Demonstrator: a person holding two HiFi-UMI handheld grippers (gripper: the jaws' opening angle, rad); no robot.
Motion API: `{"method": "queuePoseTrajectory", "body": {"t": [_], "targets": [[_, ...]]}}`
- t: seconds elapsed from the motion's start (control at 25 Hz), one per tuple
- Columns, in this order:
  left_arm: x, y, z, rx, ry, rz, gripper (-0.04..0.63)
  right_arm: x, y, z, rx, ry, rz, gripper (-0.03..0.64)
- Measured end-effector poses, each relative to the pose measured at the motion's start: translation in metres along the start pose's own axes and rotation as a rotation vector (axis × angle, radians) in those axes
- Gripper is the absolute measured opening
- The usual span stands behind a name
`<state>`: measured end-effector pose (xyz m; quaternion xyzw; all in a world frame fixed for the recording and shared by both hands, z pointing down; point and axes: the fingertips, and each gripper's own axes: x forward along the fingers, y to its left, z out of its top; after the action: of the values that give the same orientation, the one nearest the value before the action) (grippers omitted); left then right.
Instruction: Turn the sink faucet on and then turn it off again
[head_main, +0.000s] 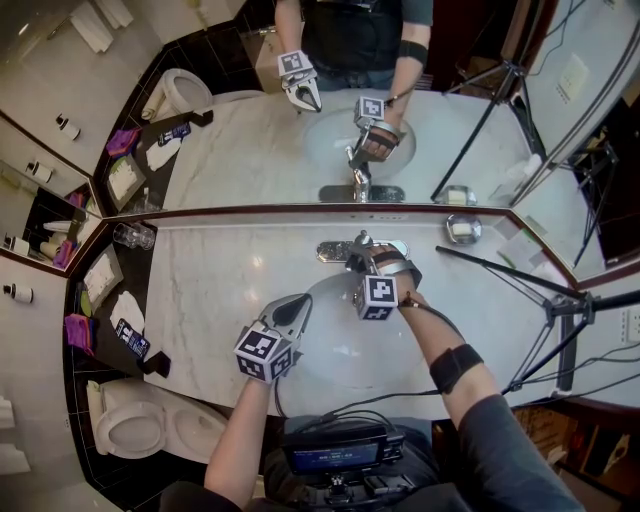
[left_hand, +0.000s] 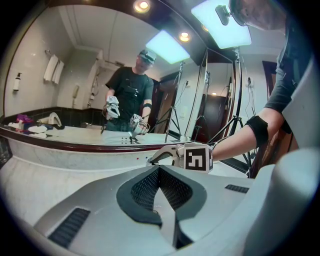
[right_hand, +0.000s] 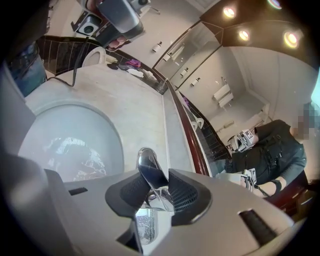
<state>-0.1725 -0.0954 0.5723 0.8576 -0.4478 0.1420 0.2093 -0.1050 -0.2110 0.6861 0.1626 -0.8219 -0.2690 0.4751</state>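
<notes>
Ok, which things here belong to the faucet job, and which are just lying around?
Job: faucet lever, sink basin, right gripper clamped on the lever.
Lying about: soap dish, drinking glass, tripod, toilet.

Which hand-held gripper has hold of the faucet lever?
The right hand-held gripper; its jaws clamp the chrome faucet lever. The left hand-held gripper is shut, empty.

White, grey-veined counter (head_main: 230, 270); chrome faucet lever (right_hand: 150, 172); black-white squares on marker cube (head_main: 378, 297); purple packet (head_main: 78, 330), maybe cloth.
</notes>
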Motion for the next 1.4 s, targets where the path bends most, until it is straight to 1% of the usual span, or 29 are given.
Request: {"method": "queuePoseTrajectory", "body": {"t": [0.12,0.32,0.4,0.6,0.76,0.92,1.0,1.12,1.28,1.4], "targets": [[0.001,0.000,0.001,0.003,0.001,-0.003,0.001,-0.001,-0.012,-0.001,0.070,-0.013,-0.014,0.133],[0.004,-0.002,0.001,0.002,0.001,-0.006,0.001,-0.003,-0.034,-0.008,0.267,-0.040,0.002,0.132],[0.004,-0.003,0.002,0.002,-0.001,-0.007,0.001,-0.002,-0.036,-0.010,0.301,-0.041,0.007,0.132],[0.001,-0.001,0.001,-0.004,-0.004,-0.004,0.001,-0.002,-0.036,-0.009,0.297,-0.040,0.018,0.133],[-0.002,0.000,0.000,-0.009,-0.006,0.002,0.001,-0.003,-0.035,-0.010,0.290,-0.033,0.010,0.132],[-0.002,0.001,0.000,-0.011,-0.009,0.007,0.001,-0.002,-0.035,-0.012,0.288,-0.010,0.013,0.135],[-0.002,0.001,0.000,-0.016,-0.013,0.009,0.001,-0.003,-0.035,-0.013,0.272,0.011,0.014,0.161],[-0.001,0.001,0.000,-0.030,-0.022,0.012,0.001,-0.008,-0.034,-0.013,0.243,0.035,0.012,0.164],[-0.001,0.001,0.001,-0.038,-0.028,0.013,0.001,-0.020,-0.029,-0.010,0.237,0.030,0.016,0.158],[-0.001,0.002,0.001,-0.044,-0.034,0.015,0.001,-0.033,-0.026,-0.011,0.250,0.018,0.012,0.158]]}}
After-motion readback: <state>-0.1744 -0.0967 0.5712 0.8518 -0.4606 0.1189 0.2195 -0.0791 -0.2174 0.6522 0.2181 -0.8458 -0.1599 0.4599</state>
